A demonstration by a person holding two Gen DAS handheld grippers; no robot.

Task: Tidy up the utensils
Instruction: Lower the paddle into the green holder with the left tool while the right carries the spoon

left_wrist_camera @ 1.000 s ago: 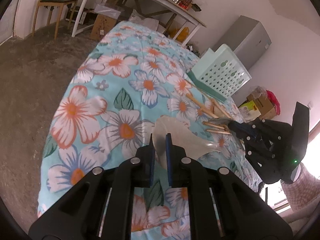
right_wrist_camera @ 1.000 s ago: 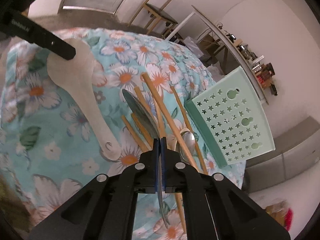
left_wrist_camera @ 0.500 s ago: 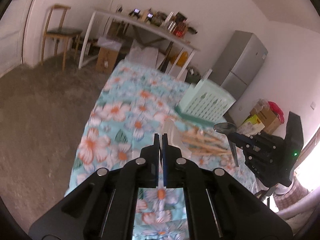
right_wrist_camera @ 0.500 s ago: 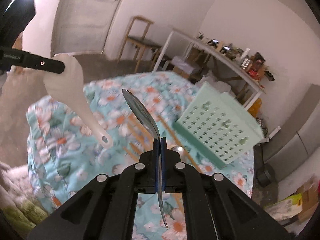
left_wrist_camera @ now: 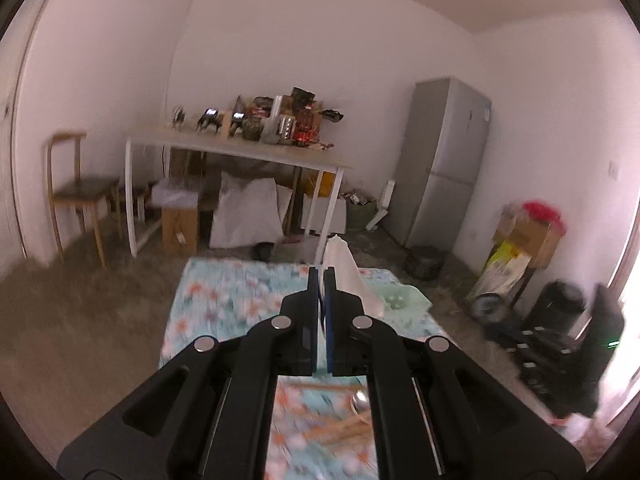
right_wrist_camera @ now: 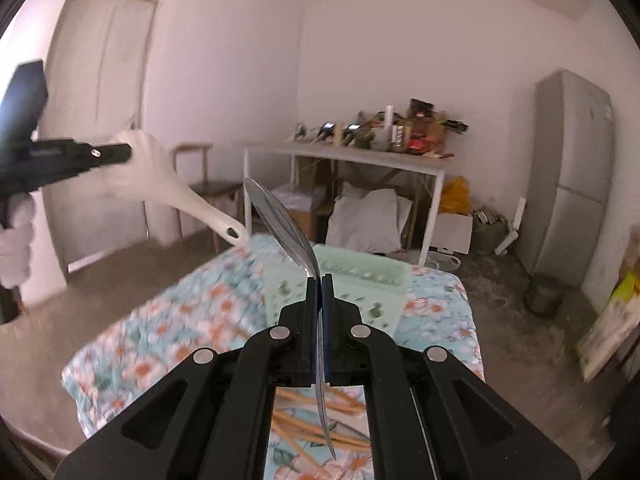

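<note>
Holding, item 1: white rice paddle [right_wrist_camera: 160, 184], clamped by its blade in our left gripper [left_wrist_camera: 319, 280], raised above the floral cloth [right_wrist_camera: 168, 320]. Item 2: metal spoon [right_wrist_camera: 280, 220], pinched at mid-handle in our right gripper [right_wrist_camera: 319, 284], bowl up (edge-on). Item 3: green basket [right_wrist_camera: 360, 280] on cloth, w/ wooden chopsticks [right_wrist_camera: 304, 416] lying loose near it.
</note>
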